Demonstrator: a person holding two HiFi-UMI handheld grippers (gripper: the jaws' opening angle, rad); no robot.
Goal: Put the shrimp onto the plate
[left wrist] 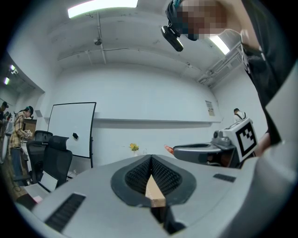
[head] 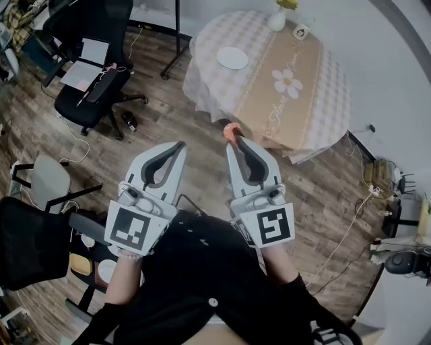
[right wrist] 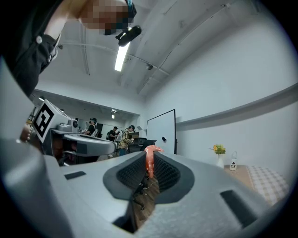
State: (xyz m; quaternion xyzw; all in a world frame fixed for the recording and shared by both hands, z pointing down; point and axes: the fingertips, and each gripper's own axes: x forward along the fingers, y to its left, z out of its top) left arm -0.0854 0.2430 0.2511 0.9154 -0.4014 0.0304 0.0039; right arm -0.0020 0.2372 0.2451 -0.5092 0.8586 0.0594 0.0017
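Note:
A pink-orange shrimp (head: 231, 130) sticks out of the tips of my right gripper (head: 237, 143), which is shut on it, held in the air over the wooden floor just short of the table. In the right gripper view the shrimp (right wrist: 150, 160) stands upright between the jaws. The white plate (head: 232, 57) lies on the round table (head: 316, 101) with the checked cloth, well ahead of both grippers. My left gripper (head: 179, 146) is beside the right one, shut with nothing in it. From the left gripper view, the shrimp (left wrist: 168, 149) shows at the right gripper's tip.
A white vase with yellow flowers (head: 277, 17) and a small white object (head: 301, 31) stand at the table's far side. Black office chairs (head: 91, 74) stand at the left. A whiteboard (left wrist: 72, 130) leans on the far wall. Cables lie on the floor at the right.

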